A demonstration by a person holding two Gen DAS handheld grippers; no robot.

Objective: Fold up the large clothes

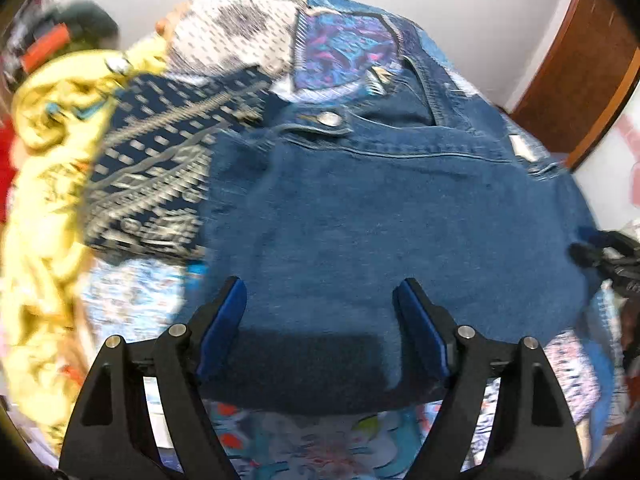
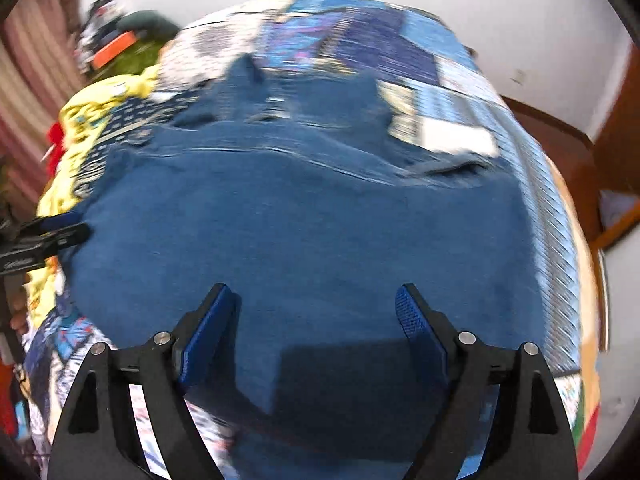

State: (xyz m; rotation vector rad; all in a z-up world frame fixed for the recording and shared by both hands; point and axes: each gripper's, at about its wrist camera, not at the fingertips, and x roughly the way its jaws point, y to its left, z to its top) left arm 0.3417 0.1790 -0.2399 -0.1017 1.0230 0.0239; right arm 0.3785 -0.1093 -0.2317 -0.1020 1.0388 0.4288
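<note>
Denim jeans (image 1: 360, 208) lie spread flat on a patchwork bedspread (image 1: 348, 40), waistband button (image 1: 329, 119) at the far end, near hem edge right under both cameras. Looks laid out flat so it can be folded; no fold made yet, judging by the single flat layer. Left gripper (image 1: 320, 320) hangs over the near edge, jaws spread wide, nothing pinched. Right gripper (image 2: 318, 320) same on its side: jaws apart, denim below them but not gripped. Likely both lining up to grab the near edge. A navy patterned garment (image 1: 152, 168) and a yellow garment (image 1: 44, 200) are heaped to the left, probably waiting. Wooden furniture (image 1: 568, 72) far right. Blurred.
</note>
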